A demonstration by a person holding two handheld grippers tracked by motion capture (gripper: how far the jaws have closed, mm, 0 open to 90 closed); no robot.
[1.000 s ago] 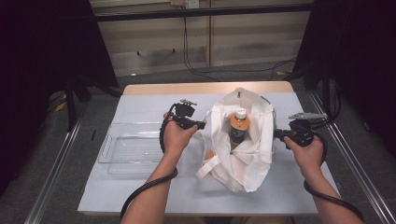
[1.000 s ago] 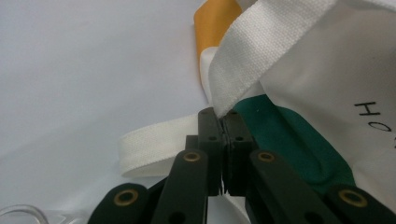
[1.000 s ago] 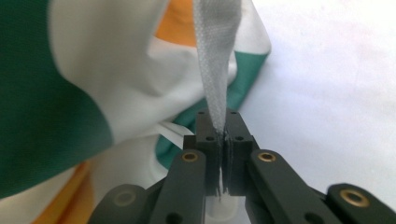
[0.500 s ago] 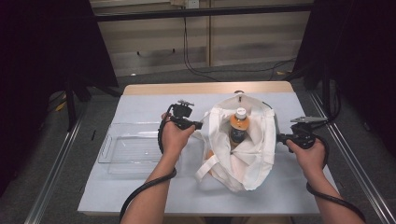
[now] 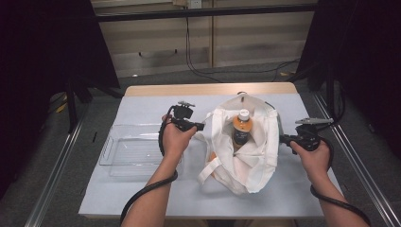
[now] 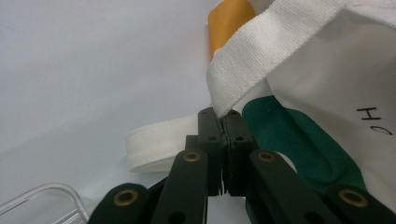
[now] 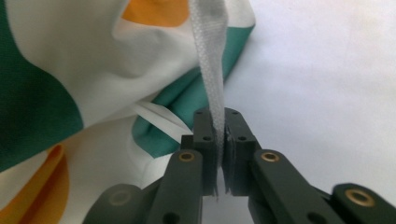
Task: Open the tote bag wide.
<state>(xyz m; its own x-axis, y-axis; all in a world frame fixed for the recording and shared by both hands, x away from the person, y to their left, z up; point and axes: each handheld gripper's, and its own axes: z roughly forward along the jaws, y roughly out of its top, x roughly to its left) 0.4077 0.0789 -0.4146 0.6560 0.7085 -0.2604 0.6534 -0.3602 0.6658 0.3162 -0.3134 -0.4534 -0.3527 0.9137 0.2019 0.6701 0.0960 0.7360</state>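
White tote bag with green and orange patches

Bottle: white cap, orange band, dark body; tray clear; table pale grey.

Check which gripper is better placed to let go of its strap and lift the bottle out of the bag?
Left, probably. The left gripper and right gripper each clamp a strap of the tote bag; the left sits slightly nearer the bottle.

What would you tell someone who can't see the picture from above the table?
Two hands each hold a black hand-held gripper, the left and the right, pulling open a white cloth tote bag by its straps on a pale grey table. A brown bottle with a white cap stands inside, and a clear plastic tray lies to the left.
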